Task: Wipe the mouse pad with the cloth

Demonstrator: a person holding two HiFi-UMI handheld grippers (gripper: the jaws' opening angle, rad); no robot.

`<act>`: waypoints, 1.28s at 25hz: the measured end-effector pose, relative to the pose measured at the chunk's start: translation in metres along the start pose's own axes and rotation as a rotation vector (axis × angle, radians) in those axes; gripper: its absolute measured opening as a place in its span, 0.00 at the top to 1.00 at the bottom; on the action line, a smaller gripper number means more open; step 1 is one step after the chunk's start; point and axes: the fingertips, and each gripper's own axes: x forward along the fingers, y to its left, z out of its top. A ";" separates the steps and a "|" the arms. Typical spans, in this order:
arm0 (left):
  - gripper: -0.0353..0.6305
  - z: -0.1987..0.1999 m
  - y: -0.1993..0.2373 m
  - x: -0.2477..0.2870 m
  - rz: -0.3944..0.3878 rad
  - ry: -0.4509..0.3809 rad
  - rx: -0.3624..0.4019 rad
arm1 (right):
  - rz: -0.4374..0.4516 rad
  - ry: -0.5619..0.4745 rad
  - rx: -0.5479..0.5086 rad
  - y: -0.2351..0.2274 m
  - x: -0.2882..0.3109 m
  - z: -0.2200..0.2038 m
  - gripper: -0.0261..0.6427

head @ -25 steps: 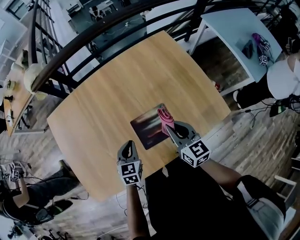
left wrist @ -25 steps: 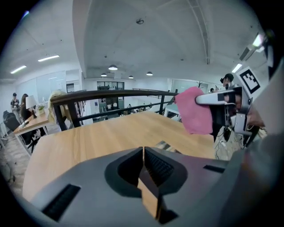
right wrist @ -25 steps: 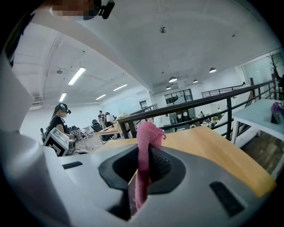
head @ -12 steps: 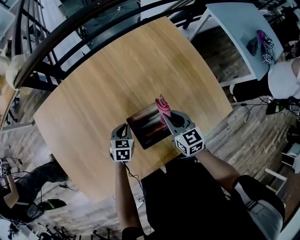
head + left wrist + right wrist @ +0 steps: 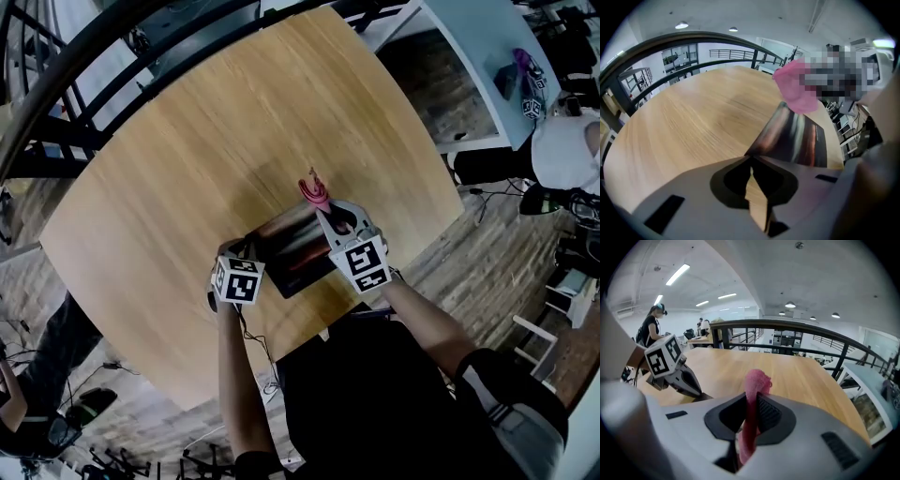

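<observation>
Pink soft cloth (image 5: 314, 191) sticks up out of the right tool (image 5: 325, 212), which is squeezed tight on it. One end of the cloth pokes out past the tips, and the rest hangs down between the jaws. The cloth is by the far right corner of the dark flat mouse pad with red stripes (image 5: 292, 246). I cannot tell if it touches the pad. The pad lies on the light wooden surface (image 5: 187, 159), near the edge where the person stands. The left tool (image 5: 246, 253) is at the pad's near left corner, and its jaws are pinched shut on that corner. The two tools are close together, one on each side of the pad. Past the surface runs a black curved metal railing (image 5: 797, 329). A white table (image 5: 478, 66) stands well apart, off to the right.
</observation>
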 end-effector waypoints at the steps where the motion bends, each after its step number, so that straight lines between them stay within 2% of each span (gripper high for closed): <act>1: 0.91 -0.002 -0.001 0.000 -0.005 0.012 0.003 | 0.000 0.033 -0.028 0.002 0.006 -0.007 0.88; 4: 0.91 -0.002 0.000 -0.002 -0.023 0.016 0.000 | 0.001 0.150 -0.116 0.007 0.027 -0.032 0.88; 7: 0.91 -0.003 -0.001 -0.001 -0.051 0.019 -0.010 | 0.040 0.251 -0.198 0.019 0.044 -0.056 0.88; 10: 0.91 -0.001 -0.004 -0.002 -0.070 0.030 0.005 | 0.096 0.326 -0.241 0.040 0.054 -0.072 0.88; 12: 0.91 0.000 -0.005 -0.002 -0.078 0.036 0.021 | 0.101 0.349 -0.283 0.051 0.057 -0.077 0.88; 18: 0.91 0.000 -0.004 -0.001 -0.128 0.037 0.010 | 0.131 0.341 -0.361 0.072 0.062 -0.074 0.88; 24: 0.91 0.000 0.000 0.000 -0.185 0.010 -0.009 | 0.241 0.309 -0.450 0.114 0.070 -0.069 0.88; 32: 0.91 0.002 -0.005 -0.001 -0.192 0.012 0.022 | 0.375 0.272 -0.551 0.156 0.062 -0.071 0.88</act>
